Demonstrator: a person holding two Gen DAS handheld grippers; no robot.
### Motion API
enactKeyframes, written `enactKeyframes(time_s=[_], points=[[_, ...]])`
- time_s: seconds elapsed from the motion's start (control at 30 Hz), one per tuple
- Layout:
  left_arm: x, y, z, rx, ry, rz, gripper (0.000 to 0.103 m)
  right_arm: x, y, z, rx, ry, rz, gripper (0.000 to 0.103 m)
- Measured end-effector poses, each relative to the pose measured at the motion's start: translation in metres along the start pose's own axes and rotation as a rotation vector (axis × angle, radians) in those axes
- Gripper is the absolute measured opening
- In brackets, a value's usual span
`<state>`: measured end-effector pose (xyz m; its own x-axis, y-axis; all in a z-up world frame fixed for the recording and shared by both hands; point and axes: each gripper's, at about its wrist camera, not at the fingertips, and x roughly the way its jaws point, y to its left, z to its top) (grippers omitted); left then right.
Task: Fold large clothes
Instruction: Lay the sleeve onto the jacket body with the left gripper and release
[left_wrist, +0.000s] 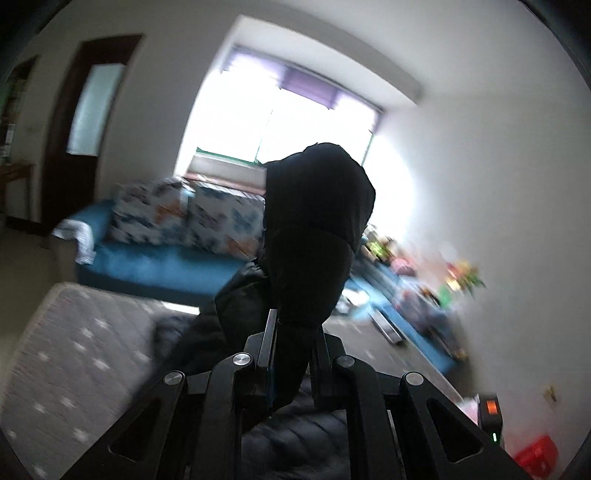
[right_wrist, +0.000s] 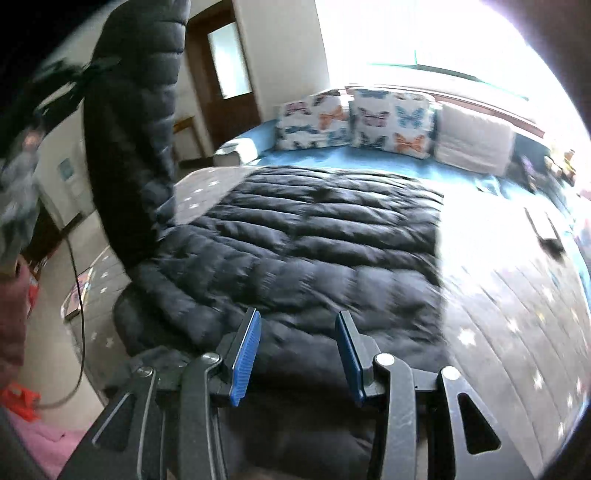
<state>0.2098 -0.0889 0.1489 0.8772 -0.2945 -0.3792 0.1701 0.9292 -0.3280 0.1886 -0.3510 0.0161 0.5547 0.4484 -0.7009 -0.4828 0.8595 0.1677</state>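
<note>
Blue-padded jaws of the right gripper (right_wrist: 298, 356) are held apart at the frame's bottom, above the black quilted jacket (right_wrist: 295, 254) spread mid-frame; its sleeve (left_wrist: 314, 229) is clamped and raised centre-frame by the left gripper (left_wrist: 293, 332)

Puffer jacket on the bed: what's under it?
Under the puffer jacket lies a grey star-print mattress, bare to its right and at its far-left corner. The part directly beneath is covered, so anything there is unseen. One sleeve is lifted clear.
</note>
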Motion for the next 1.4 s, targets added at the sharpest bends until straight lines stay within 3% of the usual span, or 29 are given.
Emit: enactKeyframes(time_s=[0.13, 0.27, 0.43, 0.47, 0.57, 0.6, 0.7, 0.77, 0.93, 1.1, 1.2, 1.33, 1.4], points=[[0.061, -0.063, -0.064, 0.021, 0.159, -0.082, 0.014, -0.008, -0.034, -0.023, 0.11, -0.002, -0.025, 0.046], [0.126, -0.116, -0.145, 0.048, 0.35, -0.115, 0.014, -0.013, -0.059, -0.041, 0.185, 0.004, -0.045, 0.046], [0.188, -0.132, -0.225, 0.1, 0.554, -0.072, 0.015, -0.023, -0.071, -0.049, 0.209, -0.002, -0.065, 0.046], [0.188, -0.116, -0.23, 0.103, 0.555, -0.072, 0.015, -0.025, -0.072, -0.048, 0.209, -0.007, -0.068, 0.046], [0.185, -0.115, -0.244, 0.141, 0.52, -0.072, 0.018, -0.029, -0.074, -0.043, 0.21, -0.021, -0.072, 0.046], [0.184, -0.118, -0.245, 0.148, 0.521, -0.074, 0.02, -0.03, -0.074, -0.04, 0.207, -0.026, -0.075, 0.046], [0.167, -0.116, -0.226, 0.111, 0.493, -0.159, 0.046, -0.032, -0.075, -0.032, 0.198, -0.045, -0.074, 0.046], [0.154, -0.118, -0.211, 0.107, 0.456, -0.205, 0.071, -0.035, -0.072, -0.023, 0.186, -0.063, -0.071, 0.046], [0.114, -0.119, -0.17, 0.15, 0.441, -0.257, 0.075, -0.041, -0.056, -0.004, 0.122, -0.091, -0.068, 0.046], [0.064, -0.059, -0.113, 0.09, 0.383, -0.122, 0.075, -0.028, -0.028, 0.015, 0.033, -0.08, -0.044, 0.046], [0.049, -0.008, -0.09, 0.066, 0.364, 0.026, 0.075, -0.01, -0.009, 0.026, -0.002, -0.063, -0.018, 0.046], [0.041, 0.07, -0.083, 0.007, 0.383, 0.201, 0.073, 0.022, 0.017, 0.043, -0.059, -0.028, 0.01, 0.051], [0.046, 0.101, -0.093, -0.013, 0.426, 0.231, 0.072, 0.036, 0.027, 0.048, -0.08, -0.007, 0.018, 0.051]])
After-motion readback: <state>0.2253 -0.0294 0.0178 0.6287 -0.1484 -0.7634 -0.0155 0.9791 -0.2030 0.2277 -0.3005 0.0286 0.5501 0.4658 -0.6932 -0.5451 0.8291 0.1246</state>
